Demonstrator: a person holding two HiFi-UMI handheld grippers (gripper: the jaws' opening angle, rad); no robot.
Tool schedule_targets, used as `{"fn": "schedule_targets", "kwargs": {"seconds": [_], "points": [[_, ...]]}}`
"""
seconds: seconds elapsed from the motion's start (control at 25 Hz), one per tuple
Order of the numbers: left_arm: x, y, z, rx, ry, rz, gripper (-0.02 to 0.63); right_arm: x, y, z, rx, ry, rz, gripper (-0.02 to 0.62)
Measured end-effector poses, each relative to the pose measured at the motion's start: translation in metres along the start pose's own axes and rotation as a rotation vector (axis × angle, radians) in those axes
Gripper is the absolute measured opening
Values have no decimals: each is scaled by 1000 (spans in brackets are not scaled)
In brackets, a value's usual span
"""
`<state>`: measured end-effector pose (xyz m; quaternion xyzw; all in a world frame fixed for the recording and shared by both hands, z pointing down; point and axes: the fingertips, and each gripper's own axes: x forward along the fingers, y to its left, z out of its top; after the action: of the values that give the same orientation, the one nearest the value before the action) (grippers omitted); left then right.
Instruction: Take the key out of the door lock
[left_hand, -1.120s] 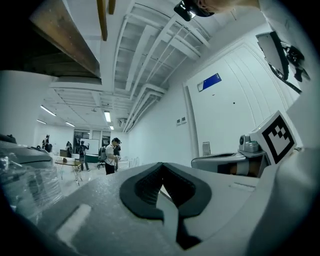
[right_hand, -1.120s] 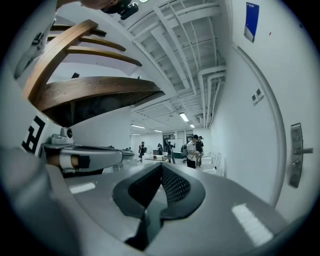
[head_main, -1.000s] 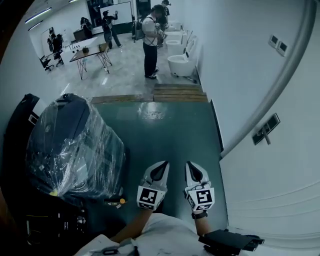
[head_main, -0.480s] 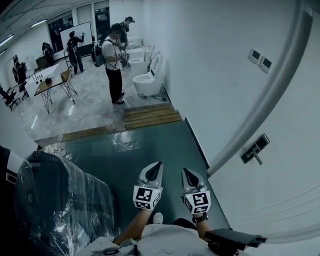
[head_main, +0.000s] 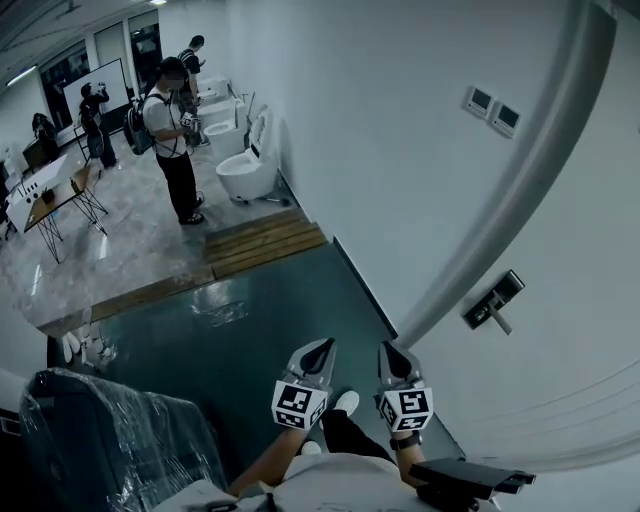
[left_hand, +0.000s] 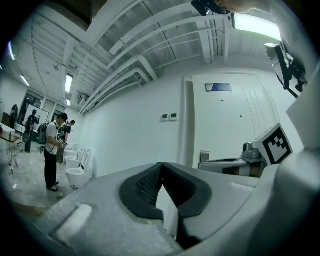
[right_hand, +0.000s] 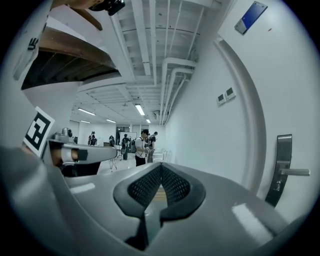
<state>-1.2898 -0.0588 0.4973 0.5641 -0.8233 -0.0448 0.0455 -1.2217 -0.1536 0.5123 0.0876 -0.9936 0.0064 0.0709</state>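
Big white wall (head_main: 380, 150) fills the right of the head view and meets the white door (head_main: 570, 330) at a curved grey door frame (head_main: 520, 200), and that edge hems in the right side. Open dark green floor (head_main: 250, 330) stretches ahead to a low step of wooden planks (head_main: 262, 243). At lower left a bulky dark object wrapped in clear plastic (head_main: 110, 450) closes that side, so the free lane runs straight ahead between it and the wall. A person with a backpack (head_main: 172, 140) stands well off, beside a white toilet (head_main: 245, 165). The left gripper (head_main: 322, 346) and the right gripper (head_main: 388, 350) hover side by side over the floor, each with its jaws together on nothing. On the door, the dark door lock plate (head_main: 492, 299) with its lever handle sits above and right of both grippers, well apart from them; the key is too small to make out. The right gripper view shows that plate tall at its right edge, lever sticking out. The left gripper view catches only its top past the right gripper, plus a blue sign (left_hand: 218, 87) above the door, which the head view misses. Two small wall switch panels (head_main: 492, 110) sit high beside the frame.
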Motion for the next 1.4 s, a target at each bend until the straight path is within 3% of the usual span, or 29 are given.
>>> {"fn": "schedule_targets", "kwargs": {"seconds": [0.12, 0.28, 0.4, 0.76, 0.92, 1.12, 1.28, 1.4], "points": [[50, -6, 15, 45, -6, -73, 0, 23, -41, 8, -20, 3, -44, 3], [116, -23, 37, 121, -23, -187, 0, 45, -112, 28, 25, -62, -155, 3], [164, -32, 40, 135, -24, -262, 0, 50, -151, 43, 5, -106, -237, 3], [280, -145, 38, 149, -44, -594, 2, 6, -273, 42, 35, -141, -483, 3], [304, -190, 12, 129, 15, -726, 2, -29, -300, 14, 87, -90, -596, 3], [347, -238, 4, 137, 3, -834, 2, -67, -338, 4, 92, -79, -718, 3], [370, -257, 2, 132, -13, -885, 2, -88, -344, -13, 124, -39, -792, 3], [399, -250, 5, 128, -1, -876, 2, -85, -347, -18, 159, -21, -812, 3]]}}
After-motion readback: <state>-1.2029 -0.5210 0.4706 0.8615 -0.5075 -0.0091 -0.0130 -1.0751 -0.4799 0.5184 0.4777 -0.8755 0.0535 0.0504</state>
